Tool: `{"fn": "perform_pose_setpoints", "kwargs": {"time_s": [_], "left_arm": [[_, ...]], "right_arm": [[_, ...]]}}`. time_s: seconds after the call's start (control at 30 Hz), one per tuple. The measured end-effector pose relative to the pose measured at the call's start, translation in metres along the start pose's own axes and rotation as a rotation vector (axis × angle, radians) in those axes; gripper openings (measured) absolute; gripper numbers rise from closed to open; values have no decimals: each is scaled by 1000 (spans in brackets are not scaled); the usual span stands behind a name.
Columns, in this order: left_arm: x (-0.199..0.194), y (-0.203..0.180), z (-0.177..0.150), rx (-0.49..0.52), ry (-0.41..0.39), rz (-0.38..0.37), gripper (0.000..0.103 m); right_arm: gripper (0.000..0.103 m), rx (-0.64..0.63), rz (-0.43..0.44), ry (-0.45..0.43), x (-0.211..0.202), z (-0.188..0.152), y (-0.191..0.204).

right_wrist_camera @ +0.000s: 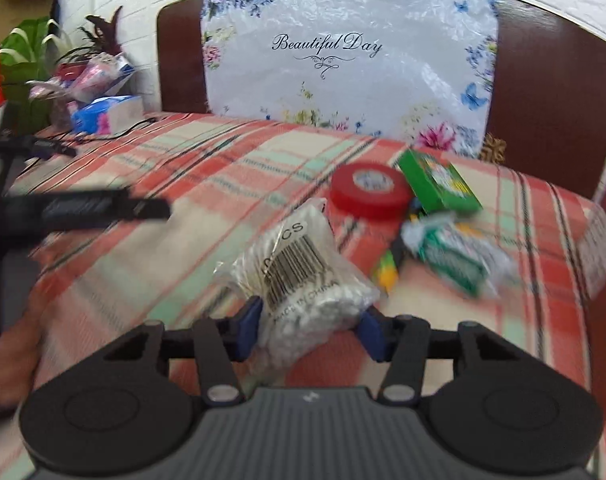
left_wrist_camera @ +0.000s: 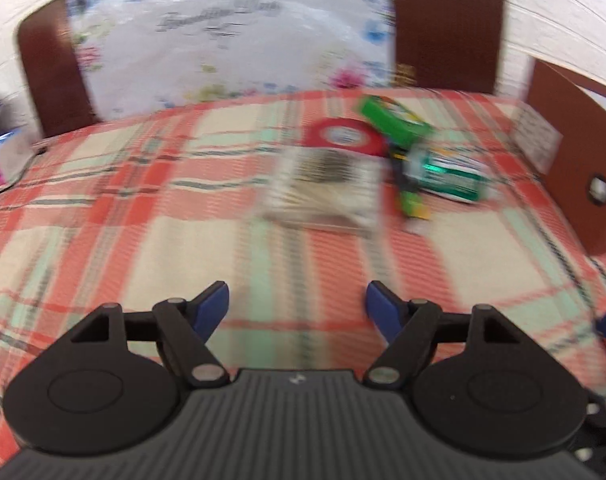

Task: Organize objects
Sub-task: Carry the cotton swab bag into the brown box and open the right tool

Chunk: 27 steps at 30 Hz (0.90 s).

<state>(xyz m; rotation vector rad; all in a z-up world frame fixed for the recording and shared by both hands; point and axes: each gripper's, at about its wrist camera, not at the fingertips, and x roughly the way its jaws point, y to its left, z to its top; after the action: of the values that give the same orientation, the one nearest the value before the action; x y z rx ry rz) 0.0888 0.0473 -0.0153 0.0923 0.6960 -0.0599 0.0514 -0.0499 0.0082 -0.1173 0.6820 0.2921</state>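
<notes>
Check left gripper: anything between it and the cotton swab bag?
Nothing. In the left wrist view only bare plaid cloth separates the open left gripper from the cotton swab bag.

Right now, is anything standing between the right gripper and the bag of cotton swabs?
No. The bag of cotton swabs already sits between the fingers of the right gripper, with nothing in front. The red tape roll lies behind it.

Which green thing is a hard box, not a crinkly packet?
The green cardboard box behind the red tape roll; the green-and-white packet is soft plastic wrap.
</notes>
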Motion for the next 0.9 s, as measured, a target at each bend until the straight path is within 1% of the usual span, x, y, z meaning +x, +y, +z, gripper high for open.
{"fn": "perform_pose_setpoints", "kwargs": {"time_s": [0.03, 0.07, 0.13, 0.17, 0.2, 0.23, 0.27, 0.3, 0.33, 0.37, 0.43, 0.5, 0.6, 0.63, 0.67, 0.7, 0.73, 0.77, 0.8, 0.83, 0.87, 0.9], "left_arm": [[5, 19, -1, -33, -10, 29, 80], [9, 37, -2, -67, -18, 52, 85], [15, 72, -10, -145, -48, 101, 91], [15, 87, -15, -200, -64, 91, 90], [12, 103, -17, -269, -98, 45, 91], [10, 111, -19, -308, -120, 18, 91], [10, 112, -20, -317, -129, 14, 91], [9, 109, -21, -307, -140, 21, 91], [9, 106, -21, -294, -146, 23, 91], [9, 105, -21, -287, -150, 17, 91], [10, 107, -21, -300, -157, 2, 91], [11, 113, -21, -324, -165, -12, 90], [10, 112, -23, -339, -176, -16, 90], [9, 112, -24, -346, -180, -19, 90], [9, 113, -24, -354, -183, -21, 90], [9, 114, -24, -364, -188, -25, 90], [10, 115, -24, -373, -192, -29, 90], [10, 116, -24, -380, -195, -33, 90], [10, 117, -24, -387, -197, -36, 90], [10, 117, -23, -391, -198, -39, 90], [10, 117, -23, -392, -199, -40, 90], [10, 117, -23, -390, -197, -39, 90]], "right_arm": [[49, 10, -3, 3, -16, -11, -3], [49, 22, -9, 4, -32, -22, -6], [51, 54, -36, 4, -63, -43, -17], [58, 65, -62, 1, -77, -52, -23], [70, 64, -97, -1, -90, -60, -29], [75, 59, -143, -11, -102, -68, -34], [80, 55, -195, -30, -114, -75, -39], [80, 52, -230, -41, -123, -80, -45], [80, 60, -247, -46, -131, -84, -50], [80, 80, -246, -51, -137, -87, -54], [80, 108, -207, -59, -141, -87, -58], [80, 90, -176, -57, -139, -87, -53], [80, 35, -159, -44, -130, -89, -38], [78, 25, -156, -38, -127, -89, -36], [74, 21, -150, -27, -122, -89, -35], [66, 22, -143, -17, -118, -89, -35], [66, 36, -135, -5, -113, -88, -37], [63, 55, -130, -5, -111, -87, -39], [56, 65, -131, -4, -110, -85, -40], [52, 70, -137, -8, -111, -86, -44], [47, 78, -146, -16, -113, -85, -46], [37, 90, -146, -32, -117, -84, -49]]}}
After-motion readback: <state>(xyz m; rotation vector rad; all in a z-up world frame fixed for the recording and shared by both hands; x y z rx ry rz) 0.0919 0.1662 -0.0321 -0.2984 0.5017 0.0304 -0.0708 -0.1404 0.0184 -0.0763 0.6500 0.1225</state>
